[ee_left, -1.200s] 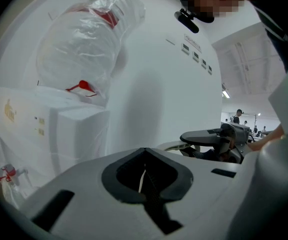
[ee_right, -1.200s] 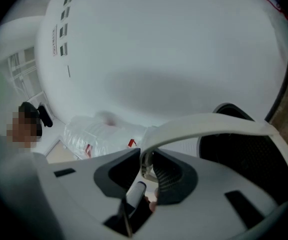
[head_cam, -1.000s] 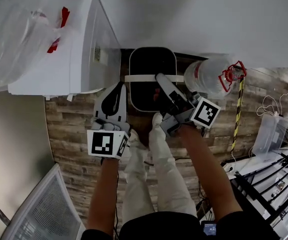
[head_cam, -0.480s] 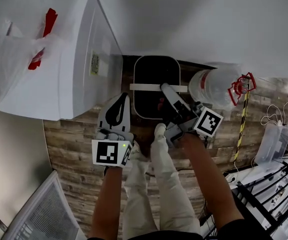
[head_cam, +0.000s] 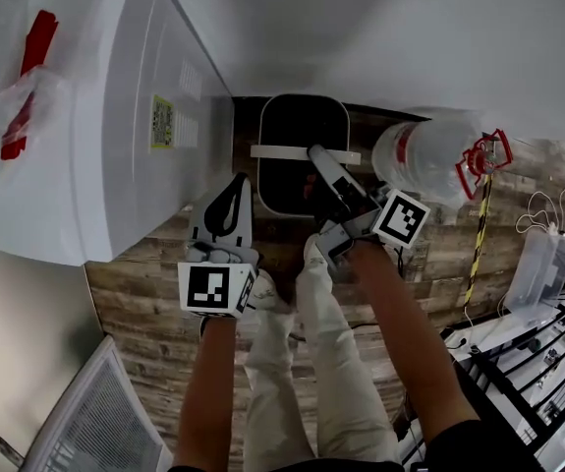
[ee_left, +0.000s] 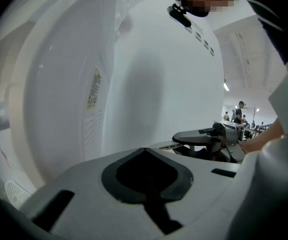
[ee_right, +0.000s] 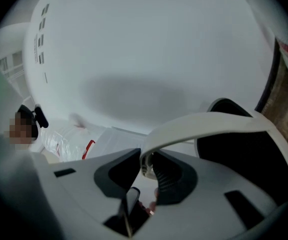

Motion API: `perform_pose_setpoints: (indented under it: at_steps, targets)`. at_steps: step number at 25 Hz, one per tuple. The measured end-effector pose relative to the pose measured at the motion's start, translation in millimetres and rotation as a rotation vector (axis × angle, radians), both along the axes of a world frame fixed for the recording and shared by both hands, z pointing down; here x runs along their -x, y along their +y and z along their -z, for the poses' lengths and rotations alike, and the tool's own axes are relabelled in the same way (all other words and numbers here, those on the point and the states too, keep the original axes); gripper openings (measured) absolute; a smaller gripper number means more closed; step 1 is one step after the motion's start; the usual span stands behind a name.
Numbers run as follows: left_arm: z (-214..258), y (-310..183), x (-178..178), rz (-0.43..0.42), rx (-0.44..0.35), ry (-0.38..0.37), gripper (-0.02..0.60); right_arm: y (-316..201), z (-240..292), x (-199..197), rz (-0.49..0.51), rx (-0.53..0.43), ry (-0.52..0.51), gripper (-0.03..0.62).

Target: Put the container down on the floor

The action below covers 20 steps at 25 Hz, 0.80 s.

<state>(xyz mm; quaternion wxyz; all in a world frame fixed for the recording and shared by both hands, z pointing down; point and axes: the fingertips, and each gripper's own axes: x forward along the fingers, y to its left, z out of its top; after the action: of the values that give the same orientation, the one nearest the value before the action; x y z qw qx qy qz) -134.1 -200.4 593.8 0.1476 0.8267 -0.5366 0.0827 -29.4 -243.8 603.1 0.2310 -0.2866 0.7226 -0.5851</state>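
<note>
The container (head_cam: pixel 292 190) is a dark bin with a white bail handle (head_cam: pixel 277 152), seen in the head view between a white cabinet and a water bottle. My right gripper (head_cam: pixel 313 157) is shut on that handle near its middle. In the right gripper view the handle (ee_right: pixel 209 126) arches out of my right gripper (ee_right: pixel 147 159) over the dark bin (ee_right: pixel 244 154). My left gripper (head_cam: pixel 234 185) is shut and holds nothing, just left of the bin. In the left gripper view my left gripper (ee_left: pixel 145 150) shows its pads meeting. Whether the bin's bottom touches the floor is hidden.
A tall white cabinet (head_cam: pixel 95 116) stands close at the left, and a white wall rises behind the bin. A big clear water bottle (head_cam: pixel 424 160) with a red cap grip (head_cam: pixel 488 153) stands right of it. The person's legs (head_cam: pixel 311 342) are on the plank floor (head_cam: pixel 135 283).
Both grippers have sunk, and the container has gone down with the right one. The white cabinet now looms larger at the left. Neither grip has changed.
</note>
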Motion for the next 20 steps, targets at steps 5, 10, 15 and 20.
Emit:
perform_pose_setpoints:
  at_steps: [5, 10, 15, 20]
  targets:
    - [-25, -6, -4, 0.002, 0.023, 0.004, 0.018, -7, -25, -4, -0.006, 0.029, 0.011, 0.089]
    - [-43, -7, -2, -0.007, 0.044, -0.014, 0.018, -9, -46, -2, 0.0, 0.045, 0.012, 0.089]
    - [-63, -10, -2, -0.004, 0.066, -0.006, 0.018, -15, -70, -2, 0.007, 0.066, 0.018, 0.088]
    - [-82, -17, -4, -0.013, 0.076, 0.005, 0.018, -22, -93, 2, 0.011, 0.079, 0.025, 0.087]
